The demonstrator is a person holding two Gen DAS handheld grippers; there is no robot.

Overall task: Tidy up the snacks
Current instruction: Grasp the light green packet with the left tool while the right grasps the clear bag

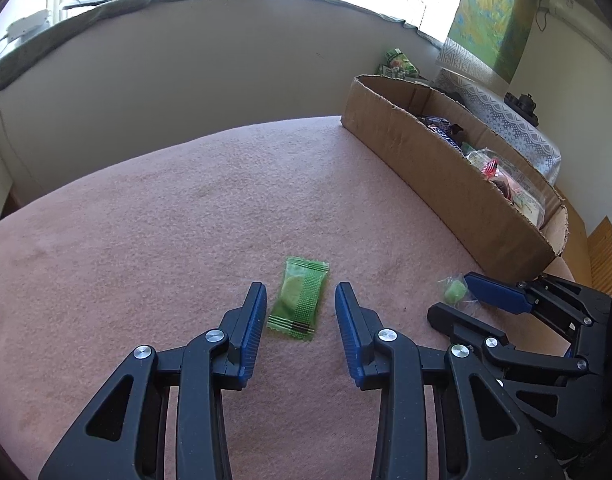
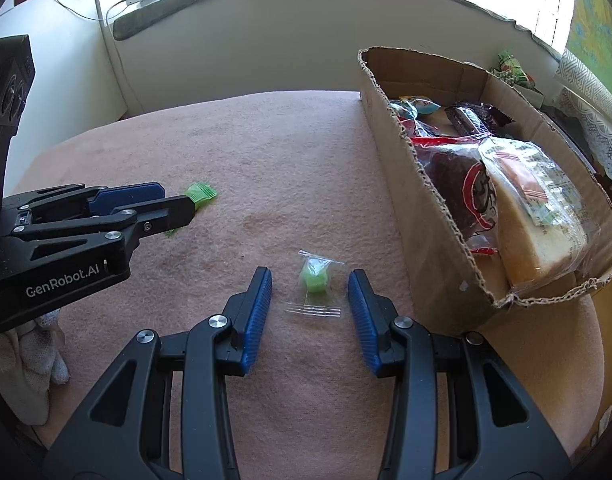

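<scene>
Left of the box (image 2: 434,216), on the pink cloth (image 1: 185,208) of the desk, I have both grippers low over two green sweets. My left gripper (image 1: 299,300) points down at the green packet (image 1: 299,300), which lies flat between its jaws; the jaws are narrow, but I see a gap on each side and the pads do not touch it. My right gripper (image 2: 310,292) is nearer to the box, and the clear-wrapped green candy (image 2: 314,276) lies between its jaws in the same way, not pressed. Both sweets rest on the cloth, outside the box. Inside the box I see bread in a clear bag (image 2: 546,208), a dark cake in a bag (image 2: 462,188) and chocolate bars (image 2: 474,116).
</scene>
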